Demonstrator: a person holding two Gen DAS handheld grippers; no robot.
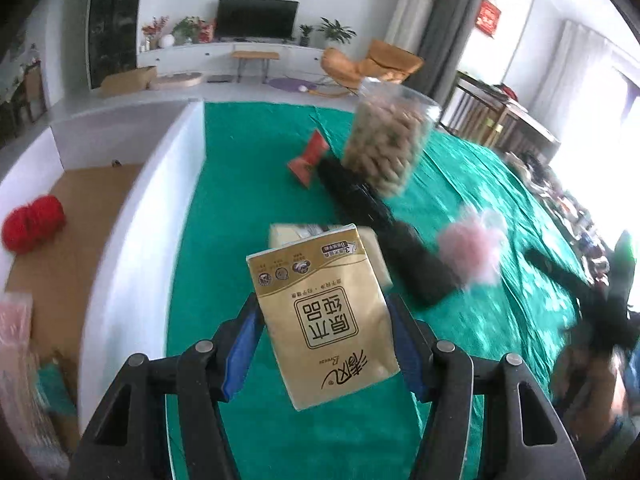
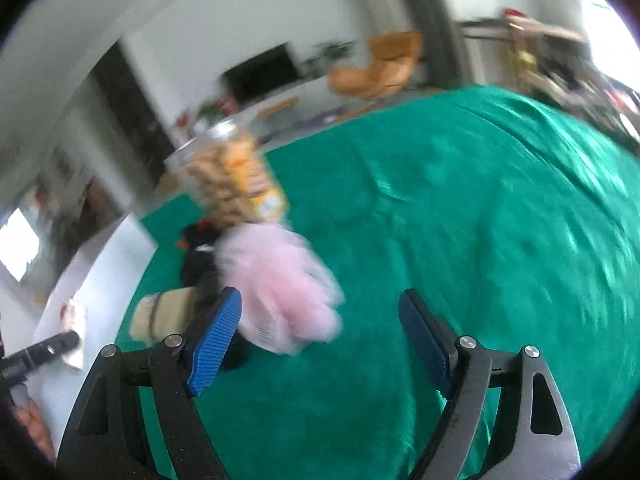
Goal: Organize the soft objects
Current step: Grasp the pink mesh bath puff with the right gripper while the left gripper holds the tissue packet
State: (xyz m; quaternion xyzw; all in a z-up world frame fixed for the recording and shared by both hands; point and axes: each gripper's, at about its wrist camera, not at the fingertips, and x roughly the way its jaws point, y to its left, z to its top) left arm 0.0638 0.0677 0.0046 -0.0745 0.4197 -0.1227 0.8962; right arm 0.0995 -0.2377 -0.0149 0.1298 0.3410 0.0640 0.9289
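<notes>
While the left claw [image 1: 326, 334] clamps a gold tissue pack [image 1: 324, 316] low in the frame, green cloth [image 1: 248, 184] covers the tabletop; a living room with a television [image 1: 258, 18] lies beyond. Right claw [image 2: 320, 330] stands apart, empty, beside a pink mesh puff [image 2: 284, 288].

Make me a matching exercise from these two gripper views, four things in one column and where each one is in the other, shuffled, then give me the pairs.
Things:
1. tissue pack
2. red yarn ball
3. pink mesh sponge
4. clear snack jar

Places:
A. standing upright on the green cloth
B. inside the white-walled box
C. clamped between the left gripper's blue pads
D. lying on the cloth, ahead of the open right gripper

Pairs: 1-C, 2-B, 3-D, 4-A
</notes>
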